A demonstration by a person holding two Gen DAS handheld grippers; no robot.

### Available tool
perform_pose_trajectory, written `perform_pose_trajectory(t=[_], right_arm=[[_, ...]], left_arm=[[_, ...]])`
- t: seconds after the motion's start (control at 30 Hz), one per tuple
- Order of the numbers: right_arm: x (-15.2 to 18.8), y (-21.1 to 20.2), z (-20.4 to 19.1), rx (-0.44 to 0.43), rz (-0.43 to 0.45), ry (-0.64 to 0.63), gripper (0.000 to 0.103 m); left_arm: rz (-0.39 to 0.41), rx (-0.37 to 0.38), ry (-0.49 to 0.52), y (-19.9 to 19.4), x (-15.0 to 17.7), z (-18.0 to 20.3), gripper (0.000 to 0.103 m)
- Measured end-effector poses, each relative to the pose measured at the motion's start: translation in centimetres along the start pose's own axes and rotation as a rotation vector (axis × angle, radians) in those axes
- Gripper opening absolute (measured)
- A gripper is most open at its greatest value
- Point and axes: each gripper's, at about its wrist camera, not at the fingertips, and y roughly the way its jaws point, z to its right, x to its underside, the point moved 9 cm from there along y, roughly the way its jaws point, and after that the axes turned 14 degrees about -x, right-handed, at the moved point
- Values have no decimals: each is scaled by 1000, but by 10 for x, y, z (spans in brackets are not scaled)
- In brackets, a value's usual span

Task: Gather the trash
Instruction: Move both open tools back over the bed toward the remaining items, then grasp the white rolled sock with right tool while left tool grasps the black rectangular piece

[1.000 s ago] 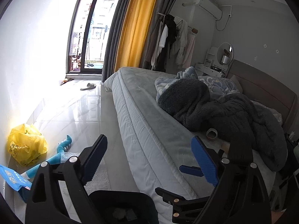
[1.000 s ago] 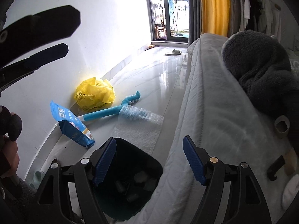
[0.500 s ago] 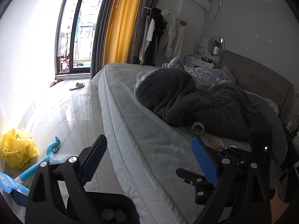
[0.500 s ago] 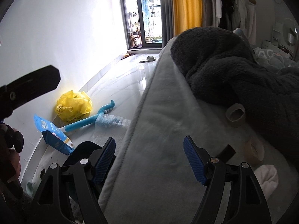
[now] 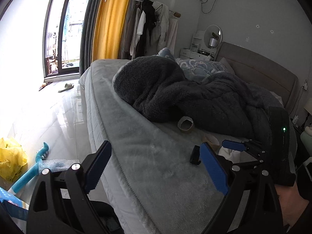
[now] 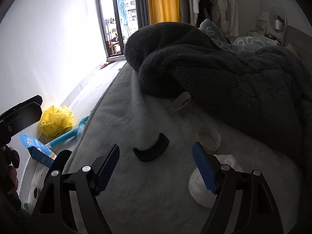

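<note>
1. The blue carton point(image 6: 38, 150) on the floor by the wall carries white lettering too small and skewed to read. The crumpled yellow plastic bag point(image 6: 55, 121) beside it shows dark print, also unreadable.
2. The trash lies on the bed point(image 6: 120, 105), whose cover is a grey short-pile plush: a cardboard tube point(image 6: 181, 103) on its side, tucked against the edge of the dark fleecy blanket point(image 6: 224, 72); a tape roll point(image 6: 209, 137) near it; a curved black plastic piece point(image 6: 151, 149) lying flat on the plush; and a crumpled white tissue wad point(image 6: 202, 191), soft and rounded.
3. The right gripper point(image 6: 156, 167) hovers over the bed, jaws spread wide and empty, ribbed blue pads facing each other. The black piece sits just ahead between them, and the tissue wad lies partly behind its right finger.
4. The left gripper point(image 5: 156, 167) is likewise released, holding nothing, above the bed's near edge.
5. On the glossy tiled floor lie a turquoise plastic handle point(image 5: 29, 173) and a sheet of bubble wrap point(image 5: 58, 164).
</note>
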Motion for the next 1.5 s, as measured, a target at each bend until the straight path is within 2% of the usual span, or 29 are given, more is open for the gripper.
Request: perform_pose_trajectory(t=[0.4,0.6,0.77,0.87,0.97,1.2,1.5], right_arm=[[18,-18,38,42,-12,56,79],[32,-20,49,59,-47,54,79],[42,-24,63,72,-62,72,79],[46,-26,70,77,-70,83,79],[50,-28,77,71,-75,100,67],[57,-32,82,39,-80,121,49],[53,-53,86,-24,-8,191,47]], left_arm=[[-74,62,38,30,21,54,90],[-89,106,136,47,25,89,86],[-97,108,154,60,30,100,80],[-103,106,161,67,32,105,79],[-108,98,170,73,33,107,77],[-119,97,192,83,38,116,68],[-151,107,181,96,43,128,59]])
